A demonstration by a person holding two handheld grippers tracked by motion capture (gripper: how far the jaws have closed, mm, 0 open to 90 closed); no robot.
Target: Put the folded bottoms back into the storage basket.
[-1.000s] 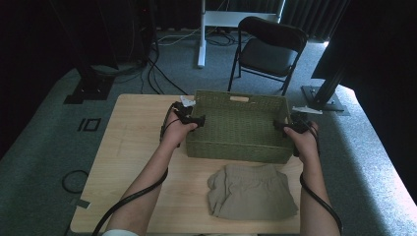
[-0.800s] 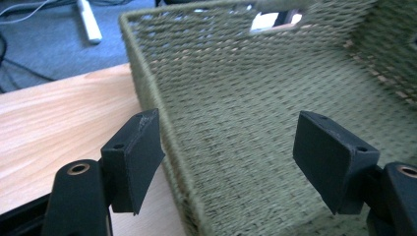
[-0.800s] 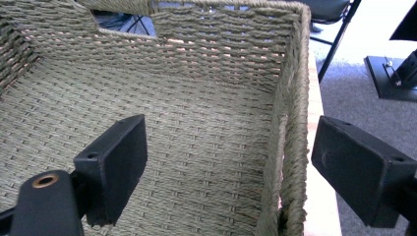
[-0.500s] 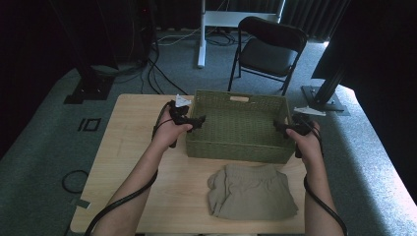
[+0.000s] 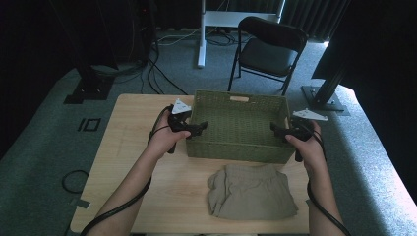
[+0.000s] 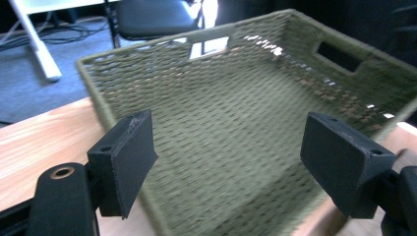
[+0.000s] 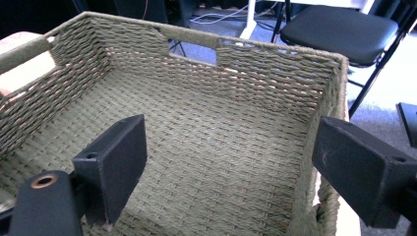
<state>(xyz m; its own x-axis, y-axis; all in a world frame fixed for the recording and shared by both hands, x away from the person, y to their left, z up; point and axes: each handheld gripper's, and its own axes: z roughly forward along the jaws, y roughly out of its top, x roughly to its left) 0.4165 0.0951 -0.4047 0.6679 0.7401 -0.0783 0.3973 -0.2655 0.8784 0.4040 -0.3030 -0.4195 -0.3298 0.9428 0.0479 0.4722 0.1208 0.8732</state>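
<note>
Woven green basket [image 5: 239, 125] sits mid-table at 12 o'clock from folded khaki garment [image 5: 251, 191]. Left gripper [image 5: 199, 128] at basket's 9 o'clock edge, right gripper [image 5: 275, 130] at 3 o'clock edge, both jaws spread wide, gripping nothing, pointing inward over the rim.

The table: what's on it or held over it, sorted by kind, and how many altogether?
Woven green basket: 1
Folded khaki garment: 1
Handheld black grippers: 2, the left gripper and the right gripper, one at each end of the basket, both open
Total: 4
</note>
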